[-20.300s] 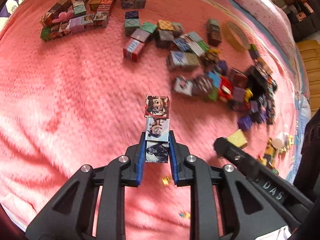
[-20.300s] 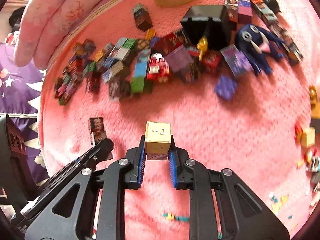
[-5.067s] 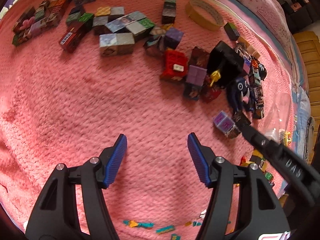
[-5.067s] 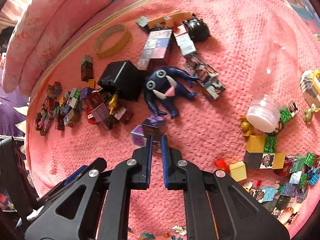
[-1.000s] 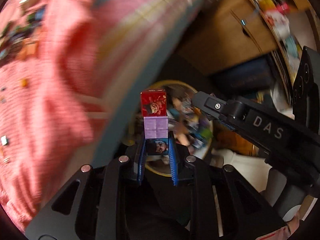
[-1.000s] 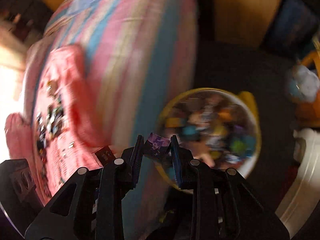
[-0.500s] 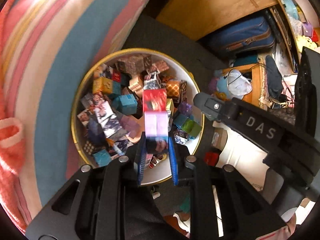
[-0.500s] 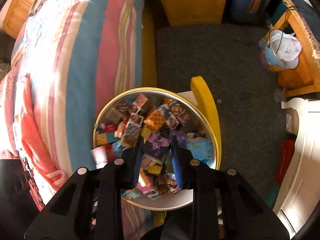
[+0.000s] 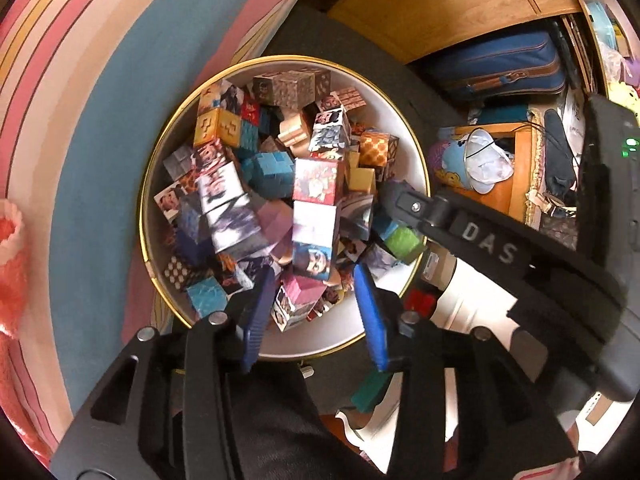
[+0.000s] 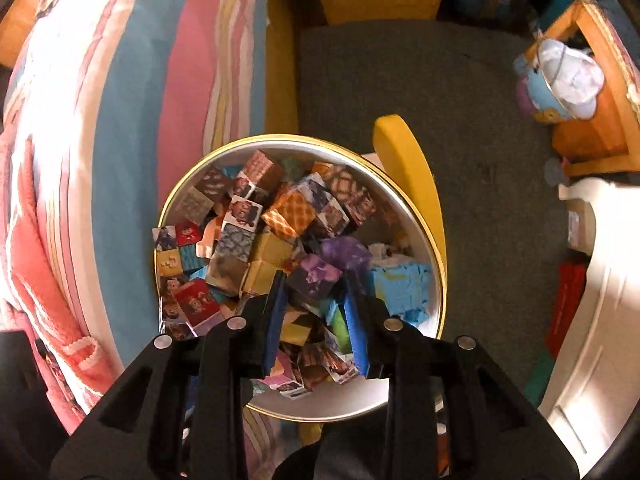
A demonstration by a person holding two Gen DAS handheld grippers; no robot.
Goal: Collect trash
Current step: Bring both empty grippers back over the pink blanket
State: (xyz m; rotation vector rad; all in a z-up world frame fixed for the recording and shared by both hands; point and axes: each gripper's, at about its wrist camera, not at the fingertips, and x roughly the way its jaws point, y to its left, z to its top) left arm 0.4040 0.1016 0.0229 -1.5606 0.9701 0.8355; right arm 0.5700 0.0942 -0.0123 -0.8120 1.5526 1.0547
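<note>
A round white bin with a gold rim [image 9: 142, 200] [image 10: 437, 248] stands on the floor beside the bed, filled with several picture cubes. My left gripper [image 9: 315, 276] is open above it. A strip of three joined cubes [image 9: 314, 216], red on top, white in the middle, hangs free just past its fingertips over the bin. My right gripper [image 10: 314, 280] is also over the bin, its jaws slightly apart. A blurred purple cube pair [image 10: 320, 272] sits loose between its tips. The frame of the right gripper [image 9: 480, 240] crosses the left wrist view.
A striped bed cover [image 10: 132, 92] and a pink blanket [image 10: 24, 240] lie left of the bin. Dark grey carpet [image 10: 440, 92] surrounds it. A yellow chair back [image 10: 408, 168], a blue suitcase [image 9: 500, 64], a small bucket [image 10: 560, 84] and white furniture [image 10: 596, 280] crowd the right.
Both grippers swung from the bed to above the bin. The left gripper opened and let go of the cube strip. The right gripper's jaws parted a little around the purple cubes.
</note>
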